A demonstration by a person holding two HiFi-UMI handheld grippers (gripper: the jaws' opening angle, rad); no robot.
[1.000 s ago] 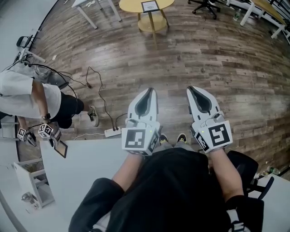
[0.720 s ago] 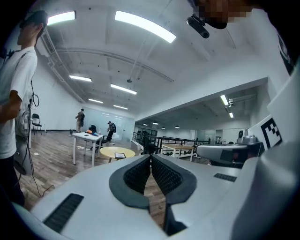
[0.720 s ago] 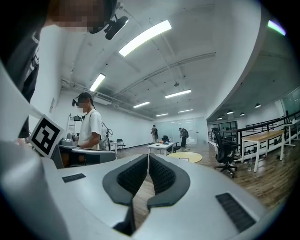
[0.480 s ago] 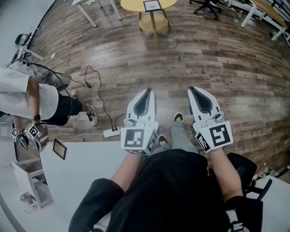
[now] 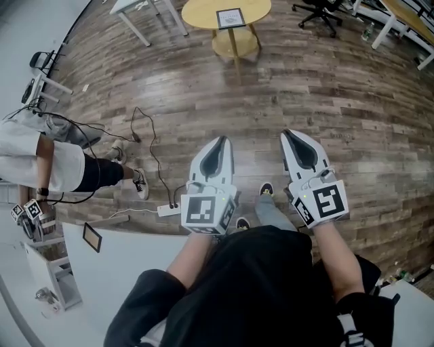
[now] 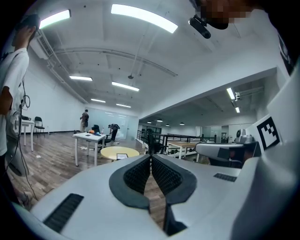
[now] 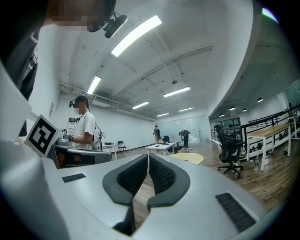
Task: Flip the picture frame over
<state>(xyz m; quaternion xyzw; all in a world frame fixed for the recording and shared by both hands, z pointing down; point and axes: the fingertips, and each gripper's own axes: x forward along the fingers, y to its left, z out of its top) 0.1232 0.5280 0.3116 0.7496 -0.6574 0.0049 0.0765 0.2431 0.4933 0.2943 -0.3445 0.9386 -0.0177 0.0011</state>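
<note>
The picture frame (image 5: 230, 17) lies flat on a round yellow table (image 5: 196, 9) far ahead, at the top of the head view. In the left gripper view the frame (image 6: 122, 156) shows small, beyond the jaws. My left gripper (image 5: 220, 139) and right gripper (image 5: 288, 133) are held side by side over the wooden floor, well short of the table. Both are shut, pads touching, with nothing between them. The left gripper (image 6: 151, 157) points at the table. The right gripper (image 7: 148, 154) has the yellow table (image 7: 190, 158) just right of its jaws.
Another person (image 5: 41, 162) with grippers stands at the left beside a white table (image 5: 129, 271) that bears a small dark frame (image 5: 91, 237). A power strip and cable (image 5: 166, 210) lie on the floor. An office chair (image 5: 319, 10) and a white table (image 5: 135, 7) flank the round table.
The round table and its frame have come nearer in the head view as I walk forward with both grippers. The other person's grippers have moved left, away from the small dark frame.
</note>
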